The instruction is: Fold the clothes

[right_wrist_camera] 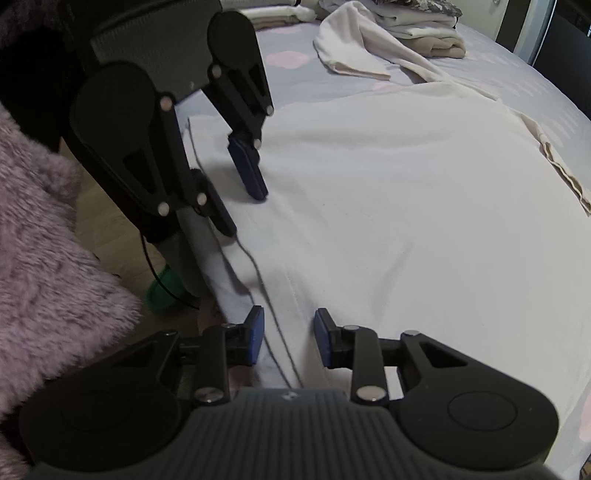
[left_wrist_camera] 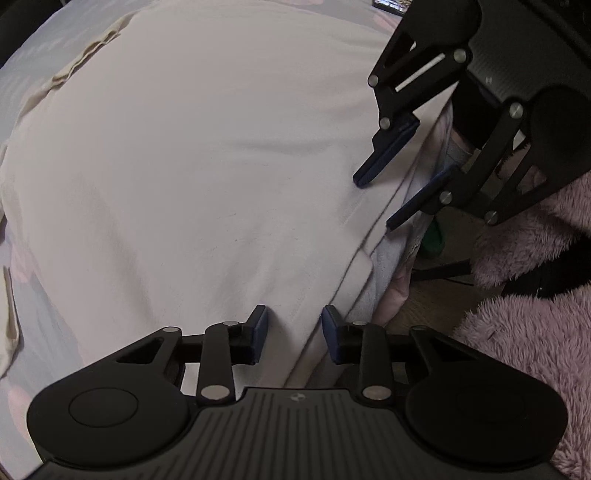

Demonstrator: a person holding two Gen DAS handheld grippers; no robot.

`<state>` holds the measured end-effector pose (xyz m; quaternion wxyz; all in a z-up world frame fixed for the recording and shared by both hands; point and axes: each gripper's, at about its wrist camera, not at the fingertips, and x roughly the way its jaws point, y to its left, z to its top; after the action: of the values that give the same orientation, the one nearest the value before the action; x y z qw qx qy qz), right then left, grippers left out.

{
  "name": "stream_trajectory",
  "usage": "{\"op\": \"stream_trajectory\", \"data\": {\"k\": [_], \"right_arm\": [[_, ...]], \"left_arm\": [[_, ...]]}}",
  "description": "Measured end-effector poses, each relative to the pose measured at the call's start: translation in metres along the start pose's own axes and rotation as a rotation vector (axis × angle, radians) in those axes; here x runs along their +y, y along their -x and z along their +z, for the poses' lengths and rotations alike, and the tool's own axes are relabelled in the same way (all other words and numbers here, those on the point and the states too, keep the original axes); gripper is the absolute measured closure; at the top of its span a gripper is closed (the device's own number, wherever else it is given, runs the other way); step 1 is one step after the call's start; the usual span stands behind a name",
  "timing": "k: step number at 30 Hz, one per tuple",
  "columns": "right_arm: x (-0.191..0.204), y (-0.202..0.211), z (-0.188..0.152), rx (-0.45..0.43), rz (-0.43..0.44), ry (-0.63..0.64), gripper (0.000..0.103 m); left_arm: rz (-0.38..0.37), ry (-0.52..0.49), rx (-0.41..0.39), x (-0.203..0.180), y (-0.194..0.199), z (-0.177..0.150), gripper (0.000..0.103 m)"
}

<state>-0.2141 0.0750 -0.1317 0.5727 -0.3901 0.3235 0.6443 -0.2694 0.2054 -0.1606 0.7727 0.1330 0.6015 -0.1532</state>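
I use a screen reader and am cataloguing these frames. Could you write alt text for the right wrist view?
Two black hand-held grippers with blue pads, right and left, straddle the near hem of a pale cream garment spread on a lavender bedsheet. Folded clothes sit beyond.

dim room, wooden floor (right_wrist_camera: 107, 236), lavender bedsheet (right_wrist_camera: 303, 70)

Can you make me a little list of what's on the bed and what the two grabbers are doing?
garment: big pale shirt spread flat on the bed
bed sheet: lilac with pink blotches
left gripper: jaws apart, straddling the shirt's near hem
right gripper: jaws apart over the same hem
grip: neither pinching yet
far pile: folded clothes
beside bed: fluffy pink sleeve
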Motion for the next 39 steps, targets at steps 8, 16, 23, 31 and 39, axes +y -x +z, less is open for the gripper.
{"op": "stream_trajectory", "data": {"k": [8, 16, 23, 31, 39], "right_arm": [[-0.019, 0.011, -0.008, -0.029, 0.061, -0.141, 0.097], [-0.016, -0.003, -0.015, 0.061, 0.098, -0.119, 0.097], [-0.026, -0.005, -0.016, 0.055, 0.107, -0.186, 0.097], [-0.037, 0.004, -0.02, 0.018, 0.121, -0.245, 0.097], [-0.039, 0.022, -0.017, -0.058, 0.178, -0.266, 0.097]], "left_arm": [[-0.088, 0.076, -0.049, 0.006, 0.021, -0.003, 0.103], [-0.055, 0.032, -0.028, -0.003, 0.019, -0.008, 0.103], [0.042, -0.038, -0.058, -0.01, 0.023, -0.01, 0.072], [0.067, -0.104, -0.044, -0.028, 0.008, -0.012, 0.085], [-0.003, -0.083, -0.091, -0.017, 0.035, -0.014, 0.103]]}}
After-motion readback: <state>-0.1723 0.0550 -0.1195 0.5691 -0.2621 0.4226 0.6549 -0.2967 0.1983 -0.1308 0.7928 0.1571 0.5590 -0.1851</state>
